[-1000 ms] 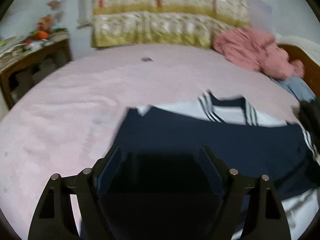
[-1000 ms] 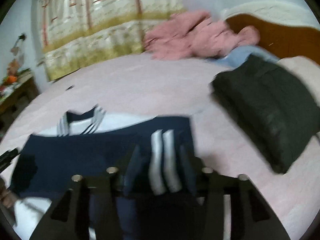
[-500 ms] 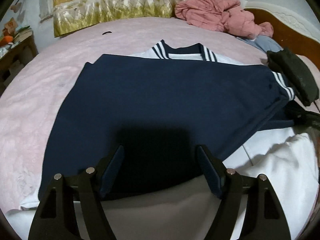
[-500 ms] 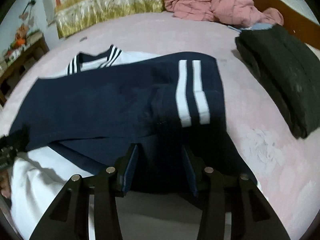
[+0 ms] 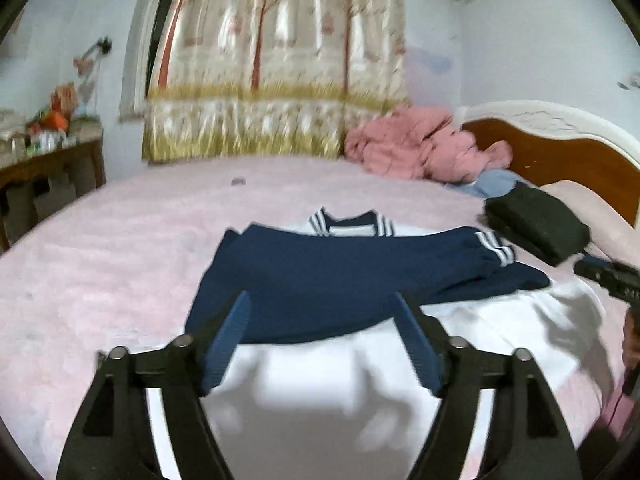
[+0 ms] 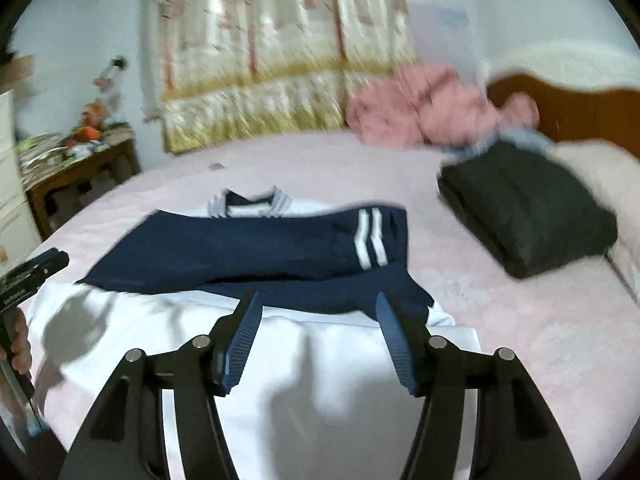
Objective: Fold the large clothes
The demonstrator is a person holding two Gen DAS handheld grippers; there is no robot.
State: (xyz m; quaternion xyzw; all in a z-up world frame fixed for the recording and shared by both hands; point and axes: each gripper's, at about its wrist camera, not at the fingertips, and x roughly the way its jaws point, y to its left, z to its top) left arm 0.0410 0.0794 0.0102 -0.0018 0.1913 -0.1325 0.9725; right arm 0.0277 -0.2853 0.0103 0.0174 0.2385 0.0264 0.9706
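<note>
The pink bedspread (image 5: 120,264) lies bare left of and beyond the navy-and-white top (image 6: 248,248), open for a gripper to pass. Right of the top, a folded dark garment (image 6: 528,216) blocks the way, a narrow strip of bare bedspread between them. Beyond that garment, a pink clothes heap (image 5: 420,148) and the headboard (image 5: 568,160) close off that corner.

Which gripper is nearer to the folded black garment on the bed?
Right. The folded black garment lies to the right of the shirt, on the right gripper's side. The left gripper is over the shirt's left part, farther away.
</note>
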